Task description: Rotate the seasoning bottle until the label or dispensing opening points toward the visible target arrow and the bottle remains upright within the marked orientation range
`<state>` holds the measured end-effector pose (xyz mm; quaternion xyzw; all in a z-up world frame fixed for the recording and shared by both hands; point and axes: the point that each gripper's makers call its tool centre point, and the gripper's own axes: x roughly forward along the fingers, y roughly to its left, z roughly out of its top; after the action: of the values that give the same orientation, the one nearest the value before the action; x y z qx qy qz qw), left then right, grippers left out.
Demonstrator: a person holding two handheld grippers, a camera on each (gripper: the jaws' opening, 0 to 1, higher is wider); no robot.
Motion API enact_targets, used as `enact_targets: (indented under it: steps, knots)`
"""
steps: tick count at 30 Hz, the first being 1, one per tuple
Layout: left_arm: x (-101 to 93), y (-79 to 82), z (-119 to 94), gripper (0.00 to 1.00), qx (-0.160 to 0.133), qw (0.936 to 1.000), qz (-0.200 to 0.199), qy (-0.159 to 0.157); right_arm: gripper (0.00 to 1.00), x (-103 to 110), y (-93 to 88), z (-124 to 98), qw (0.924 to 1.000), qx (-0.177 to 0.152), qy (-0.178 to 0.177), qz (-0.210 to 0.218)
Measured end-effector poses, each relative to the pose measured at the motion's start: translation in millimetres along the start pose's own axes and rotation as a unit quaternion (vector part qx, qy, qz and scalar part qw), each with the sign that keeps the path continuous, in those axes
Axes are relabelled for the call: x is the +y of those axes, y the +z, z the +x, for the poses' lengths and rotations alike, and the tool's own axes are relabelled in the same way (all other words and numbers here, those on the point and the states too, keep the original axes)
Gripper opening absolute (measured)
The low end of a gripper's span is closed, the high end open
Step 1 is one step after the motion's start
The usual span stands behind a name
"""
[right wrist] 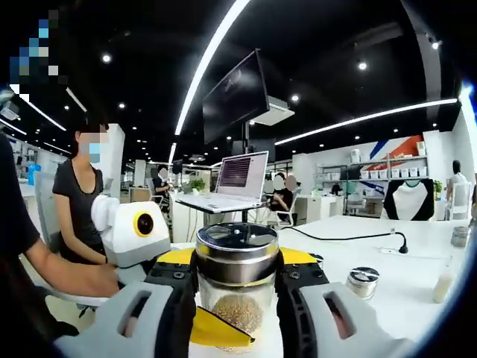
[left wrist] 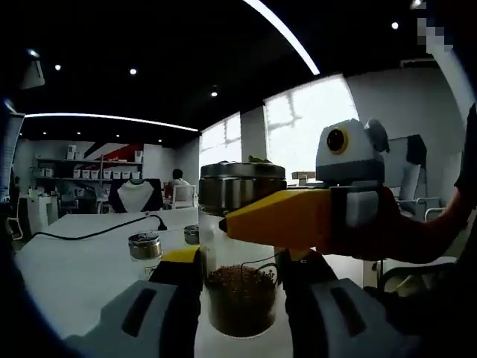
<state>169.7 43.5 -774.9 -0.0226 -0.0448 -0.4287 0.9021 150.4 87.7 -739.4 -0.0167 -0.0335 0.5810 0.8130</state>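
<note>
Seasoning bottle stands clamped by both grippers' fingers, its label and base hidden.

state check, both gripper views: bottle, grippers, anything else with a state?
seasoning bottle: upright on the table, metal cap on, part full of brown seasoning
left gripper: jaws on either side of the bottle's lower body
right gripper: jaws on either side of the bottle at the cap
small tin: lid on
laptop: open, screen lit
</note>
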Motion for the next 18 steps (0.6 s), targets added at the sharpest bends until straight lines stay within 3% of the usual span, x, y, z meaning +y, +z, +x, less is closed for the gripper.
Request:
enact_targets:
  steps: [2,5,7,9,11,12,14,16,18]
  knots:
    - [-9.1,1.1,0,0.45,0.001,0.9995,0.006,-0.03,0.39,9,3.6,-3,0.9989,0.005,0.03,-0.035]
    - [-14.4,1.3,1,0.44,0.013,0.9996,0.001,-0.026,0.39,10,3.4,-5,0.9987,0.007,0.034,-0.038]
    - [-8.4,6.0,1,0.44,0.001,0.9995,0.028,0.014,0.4,6,7.5,-6,0.9995,-0.015,0.024,-0.014]
    - [0.5,5.5,1,0.44,0.012,0.997,0.043,0.063,0.39,-4,7.3,-7,0.9994,-0.027,-0.016,0.018]
    - [13.1,5.1,0,0.44,0.021,0.9899,0.074,0.119,0.38,-11,5.4,-6,0.9977,-0.034,-0.054,0.021]
    - [15.4,4.2,0,0.44,0.024,0.9872,0.084,0.133,0.38,-10,3.7,-4,0.9976,-0.031,-0.057,0.024]
    - [14.7,1.2,0,0.44,0.027,0.9855,0.093,0.139,0.39,-10,1.7,-1,0.9972,-0.019,-0.066,0.031]
    - [15.4,-0.4,-1,0.44,0.023,0.9883,0.07,0.134,0.38,-8,0.7,2,0.9972,-0.008,-0.073,0.015]
    - [15.8,-0.9,0,0.44,0.026,0.9893,0.081,0.118,0.38,-8,0.1,1,0.9972,-0.003,-0.075,0.009]
